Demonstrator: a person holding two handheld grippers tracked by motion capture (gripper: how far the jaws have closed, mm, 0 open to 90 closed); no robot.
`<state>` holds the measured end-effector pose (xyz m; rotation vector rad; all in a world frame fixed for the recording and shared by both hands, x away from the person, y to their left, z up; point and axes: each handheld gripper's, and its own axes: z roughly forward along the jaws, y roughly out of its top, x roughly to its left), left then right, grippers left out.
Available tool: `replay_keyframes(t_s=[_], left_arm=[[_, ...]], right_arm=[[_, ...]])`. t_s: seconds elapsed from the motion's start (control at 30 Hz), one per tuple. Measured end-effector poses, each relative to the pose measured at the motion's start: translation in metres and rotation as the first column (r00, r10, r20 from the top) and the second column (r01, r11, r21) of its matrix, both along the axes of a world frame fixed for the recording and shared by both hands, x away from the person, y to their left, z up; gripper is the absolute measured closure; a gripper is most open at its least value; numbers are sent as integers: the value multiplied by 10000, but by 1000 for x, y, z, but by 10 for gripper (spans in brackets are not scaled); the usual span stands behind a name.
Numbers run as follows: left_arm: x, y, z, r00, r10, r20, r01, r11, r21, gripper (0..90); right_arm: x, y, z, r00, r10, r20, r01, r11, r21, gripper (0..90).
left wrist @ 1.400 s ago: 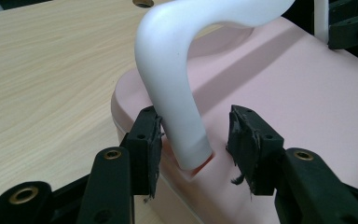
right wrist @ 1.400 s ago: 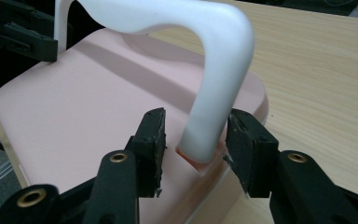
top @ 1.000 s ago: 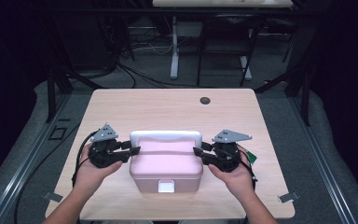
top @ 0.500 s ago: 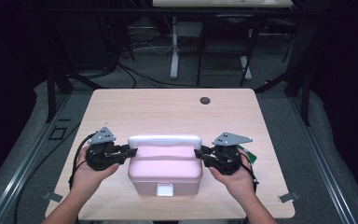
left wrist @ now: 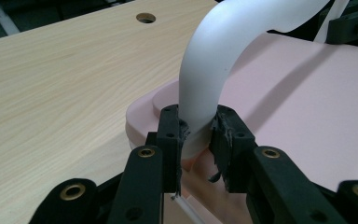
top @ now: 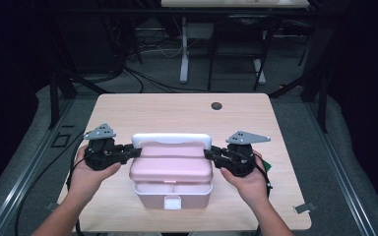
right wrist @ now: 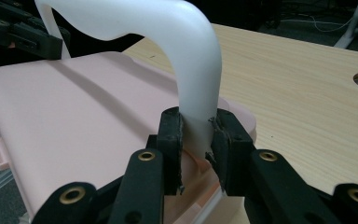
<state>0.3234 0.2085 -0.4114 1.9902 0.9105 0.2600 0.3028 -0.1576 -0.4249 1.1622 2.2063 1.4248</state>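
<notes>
A pink lidded box (top: pixel 171 169) with a white front latch (top: pixel 172 201) sits near the front of the wooden table (top: pixel 177 113). Its white arched handle (top: pixel 171 141) stands upright over the lid. My left gripper (top: pixel 135 151) is shut on the handle's left end. In the left gripper view, the left gripper (left wrist: pixel 198 123) pinches the white handle (left wrist: pixel 214 70) just above the pink lid (left wrist: pixel 307 107). My right gripper (top: pixel 207 153) is shut on the handle's right end. The right gripper view shows the right gripper (right wrist: pixel 196 126) holding the handle (right wrist: pixel 191 65) in the same way.
A round cable hole (top: pixel 216 105) lies in the table's far middle. Bare tabletop extends behind and to both sides of the box. A table leg and cables stand on the dark floor beyond the far edge. The front edge is close under the hands.
Both grippers keep their hold on the handle. The handle and the box's top have shifted slightly up in the high view, after a small dip half a second ago.
</notes>
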Motion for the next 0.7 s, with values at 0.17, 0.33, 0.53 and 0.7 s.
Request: replay_keyframes(t_s=[0.17,0.33,0.53,0.7], left_arm=[[1,-1,0,9999,-11,136,10,9999,115,724],[-6,8,2,9998,-90,177,90,10000,15,698],[-23,30,2,9997,28,261,-24,9998,-178,712],[-40,39,-9,9997,-249,15,249,9996,-116,790]], right_arm=[[3,-1,2,9999,-1,-119,3,9999,105,741],[3,0,5,9997,-160,-195,160,9999,-9,742],[5,0,7,9992,-116,-389,119,9999,80,743],[8,1,10,9983,-231,-535,232,9997,11,743]])
